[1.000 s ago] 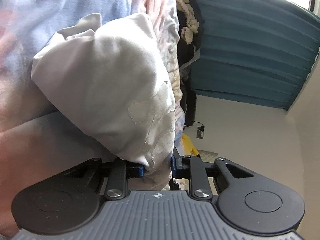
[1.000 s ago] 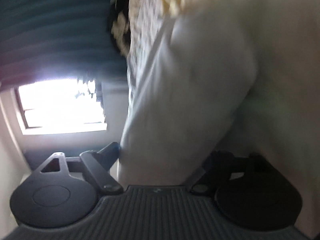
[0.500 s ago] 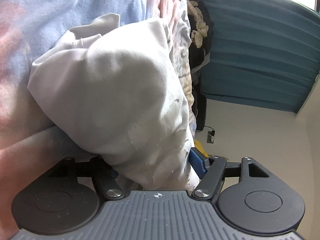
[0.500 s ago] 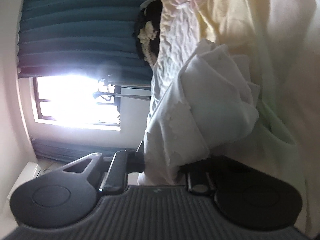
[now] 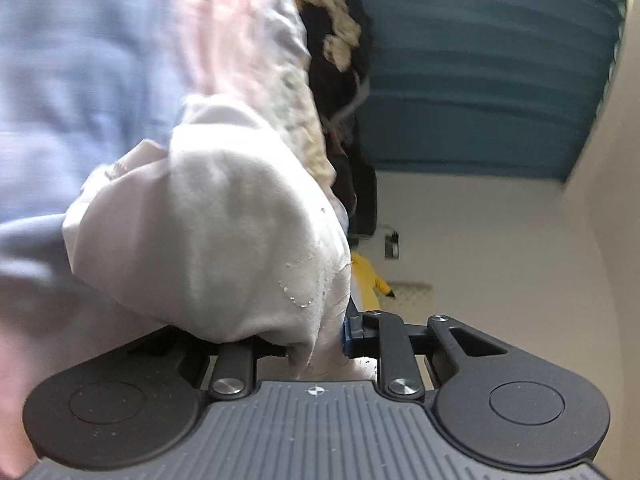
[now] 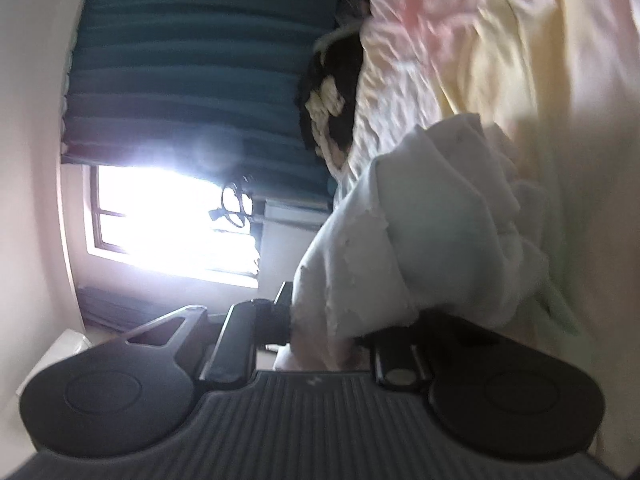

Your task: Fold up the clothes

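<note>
In the left wrist view, the left gripper (image 5: 316, 340) had its jaws closing on a bunched white garment (image 5: 224, 236), a yellow toy (image 5: 366, 276) just beyond. In the right wrist view, the right gripper (image 6: 324, 320) pinched the same cloth beside a bright window (image 6: 172, 220).

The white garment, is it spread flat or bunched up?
Bunched up. The white garment bulges in thick rumpled folds between the left gripper and the right gripper.

Left hand-held gripper (image 5: 316, 344): rolled onto its side; jaws are closing, with white cloth (image 5: 224, 248) bunched between them.
Right hand-held gripper (image 6: 328, 332): rolled onto its side, pointed level; jaws are clamped on the white cloth.
</note>
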Tool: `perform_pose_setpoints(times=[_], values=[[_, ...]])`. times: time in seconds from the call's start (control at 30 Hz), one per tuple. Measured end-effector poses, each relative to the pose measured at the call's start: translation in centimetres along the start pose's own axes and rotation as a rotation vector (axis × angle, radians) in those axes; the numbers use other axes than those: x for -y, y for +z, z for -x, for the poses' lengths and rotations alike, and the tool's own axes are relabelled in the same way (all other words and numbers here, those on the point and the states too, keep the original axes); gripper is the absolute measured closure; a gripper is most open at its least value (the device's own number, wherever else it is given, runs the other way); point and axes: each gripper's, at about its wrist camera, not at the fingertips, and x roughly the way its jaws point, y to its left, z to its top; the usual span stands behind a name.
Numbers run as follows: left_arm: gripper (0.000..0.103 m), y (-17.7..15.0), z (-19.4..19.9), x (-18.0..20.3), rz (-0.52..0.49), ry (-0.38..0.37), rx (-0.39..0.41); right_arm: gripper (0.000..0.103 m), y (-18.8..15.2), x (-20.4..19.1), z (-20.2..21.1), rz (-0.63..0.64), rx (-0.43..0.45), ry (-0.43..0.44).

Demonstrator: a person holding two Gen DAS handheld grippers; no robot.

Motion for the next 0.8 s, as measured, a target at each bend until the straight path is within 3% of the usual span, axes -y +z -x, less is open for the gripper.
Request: perform_pose_setpoints(times=[0.13, 0.37, 0.43, 0.5, 0.6, 0.7, 0.8], values=[[0.077, -0.7, -6.0, 4.9, -0.058, -0.002, -0.071, 0.083, 4.9, -2.5, 0.7, 0.023, 0.066, 0.000], [0.077, -1.8, -20.4, 12.3, -0.169, -0.016, -0.185, 0.083, 17.7, -5.6, 1.1, 0.112, 0.199, -0.043], [0.077, -6.3, -22.7, 13.1, -0.220, -0.006, -0.201, 0.083, 21.3, -5.7, 0.6, 0.140, 0.234, -0.062], [0.077, -7.5, -26.3, 13.9, -0.241, -0.020, -0.222, 0.083, 24.9, -5.7, 0.2, 0.169, 0.268, -0.080], [0.077, -8.5, -30.7, 13.8, -0.261, -0.069, -0.262, 0.083, 29.0, -4.4, 0.4, 0.232, 0.306, -0.071], [0.076, -9.2, -34.6, 10.8, -0.345, -0.074, -0.315, 0.083, 30.9, -1.1, 1.5, 0.292, 0.329, -0.050], [0.076, -10.5, -35.4, 6.9, -0.420, 0.024, -0.380, 0.083, 30.7, 5.2, 3.0, 0.257, 0.322, -0.092]])
